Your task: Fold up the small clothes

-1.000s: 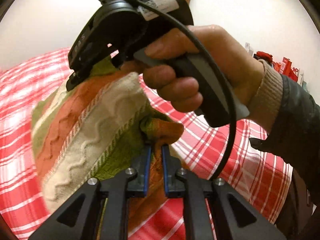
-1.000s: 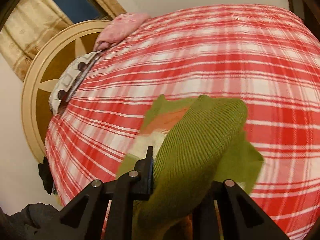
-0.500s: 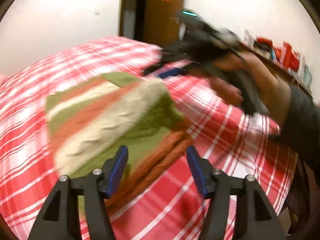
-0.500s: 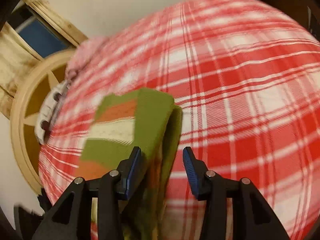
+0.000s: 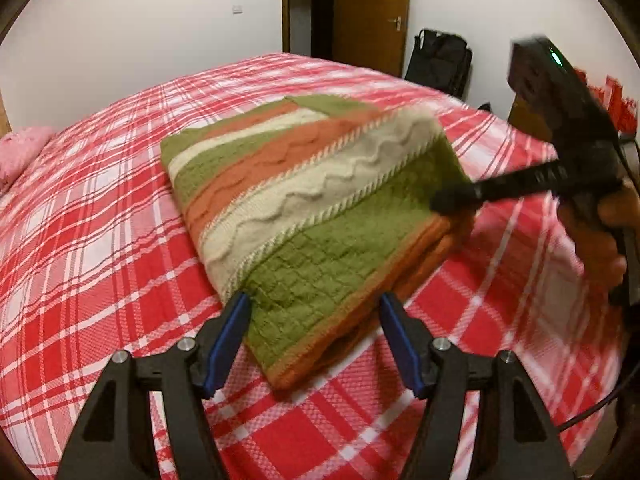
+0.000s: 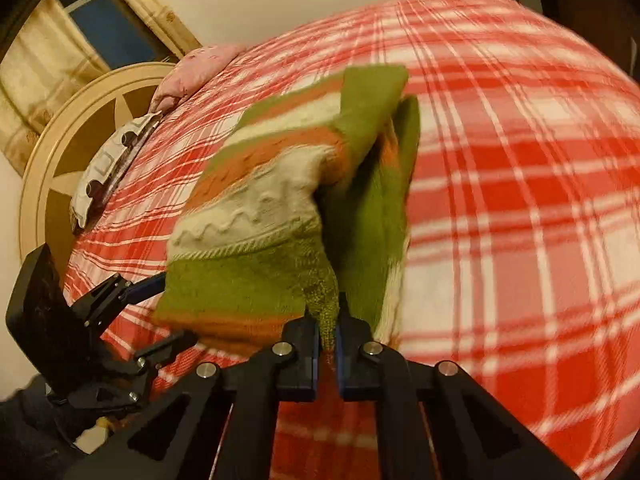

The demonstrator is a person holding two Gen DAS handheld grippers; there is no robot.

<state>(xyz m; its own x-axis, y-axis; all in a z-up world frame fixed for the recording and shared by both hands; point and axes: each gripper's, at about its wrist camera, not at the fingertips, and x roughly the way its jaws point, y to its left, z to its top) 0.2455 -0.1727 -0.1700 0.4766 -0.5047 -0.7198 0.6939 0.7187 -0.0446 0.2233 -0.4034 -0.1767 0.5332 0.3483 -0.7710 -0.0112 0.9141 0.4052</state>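
The striped knitted sweater [image 5: 304, 216], in green, orange and cream bands, lies folded into a thick packet on the red plaid bedspread [image 5: 100, 264], toward the edge of the bed nearest the person and well away from the pink pillow [image 5: 20, 152] at the headboard end. The left gripper [image 5: 316, 336] hovers over the packet's near corner with its jaws spread and nothing pressed between them; they have just been opening. The right gripper [image 6: 328, 344] is pressed together on a thin green bit of the knit at the packet's side edge, its jaws having just closed there. The step in hand looks like squaring up the fold. To do it well, the right gripper should draw that pinched edge only as far as lines it up with the layers beneath, low and slow so the stack does not slide or spring open, while the left stays spread and ready to pin the near corner flat on the bedspread
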